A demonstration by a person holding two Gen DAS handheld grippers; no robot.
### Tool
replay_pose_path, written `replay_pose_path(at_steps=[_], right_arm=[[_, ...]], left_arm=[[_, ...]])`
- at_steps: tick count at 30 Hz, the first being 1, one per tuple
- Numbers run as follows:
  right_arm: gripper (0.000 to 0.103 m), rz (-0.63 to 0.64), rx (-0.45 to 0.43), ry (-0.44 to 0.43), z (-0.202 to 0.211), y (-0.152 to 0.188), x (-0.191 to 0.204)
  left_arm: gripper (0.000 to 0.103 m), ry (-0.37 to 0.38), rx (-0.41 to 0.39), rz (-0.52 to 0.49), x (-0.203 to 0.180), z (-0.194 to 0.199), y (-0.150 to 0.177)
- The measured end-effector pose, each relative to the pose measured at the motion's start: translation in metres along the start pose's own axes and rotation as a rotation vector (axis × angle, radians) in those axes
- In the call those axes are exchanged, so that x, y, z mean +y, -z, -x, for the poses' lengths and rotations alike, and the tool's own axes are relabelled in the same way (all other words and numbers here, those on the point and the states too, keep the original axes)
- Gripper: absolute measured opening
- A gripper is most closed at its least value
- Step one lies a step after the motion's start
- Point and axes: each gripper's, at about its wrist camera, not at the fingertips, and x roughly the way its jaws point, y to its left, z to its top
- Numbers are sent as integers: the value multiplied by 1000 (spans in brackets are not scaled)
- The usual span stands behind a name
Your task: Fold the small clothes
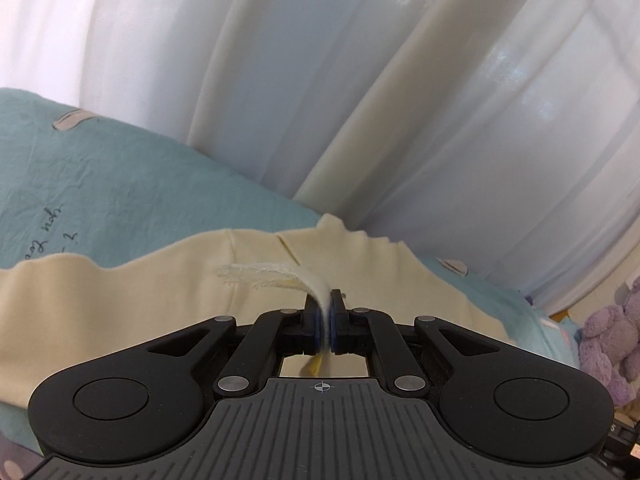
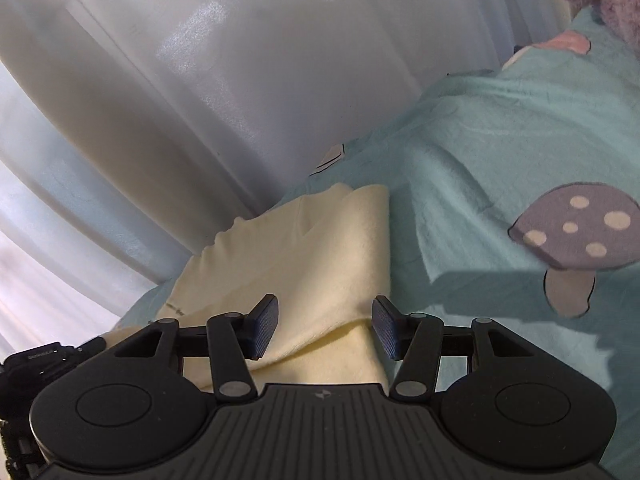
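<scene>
A small pale yellow garment [image 1: 120, 304] lies on a teal bedsheet [image 1: 100, 168]. My left gripper [image 1: 325, 308] is shut on a thin piece of the garment, a white tag or fabric strip [image 1: 256, 274] that sticks out forward from between the pads. In the right wrist view the same garment [image 2: 320, 256] lies partly folded, with a straight folded edge on its right side. My right gripper [image 2: 325, 326] is open, its blue pads on either side of a raised fold of the garment, touching nothing that I can see.
White curtains [image 1: 360, 80] hang right behind the bed. The sheet [image 2: 500, 140] has a purple mushroom print [image 2: 576, 232]. A purple plush toy [image 1: 608, 340] sits at the far right. A black device [image 2: 40, 364] shows at the lower left in the right wrist view.
</scene>
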Motion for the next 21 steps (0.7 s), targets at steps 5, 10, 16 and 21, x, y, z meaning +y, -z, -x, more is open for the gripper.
replay_pose_path(at_steps=[5, 10, 16, 21], right_arm=[[50, 163, 26, 133, -37, -20, 14], [16, 182, 75, 157, -63, -26, 13], [7, 446, -44, 261, -60, -17, 45], [8, 446, -46, 324, -71, -13, 43]], left_arm=[[6, 9, 26, -3, -1, -10, 7], [6, 15, 7, -50, -10, -8, 7], [6, -7, -16, -87, -14, -12, 5], [6, -83, -9, -155, -17, -28, 11]])
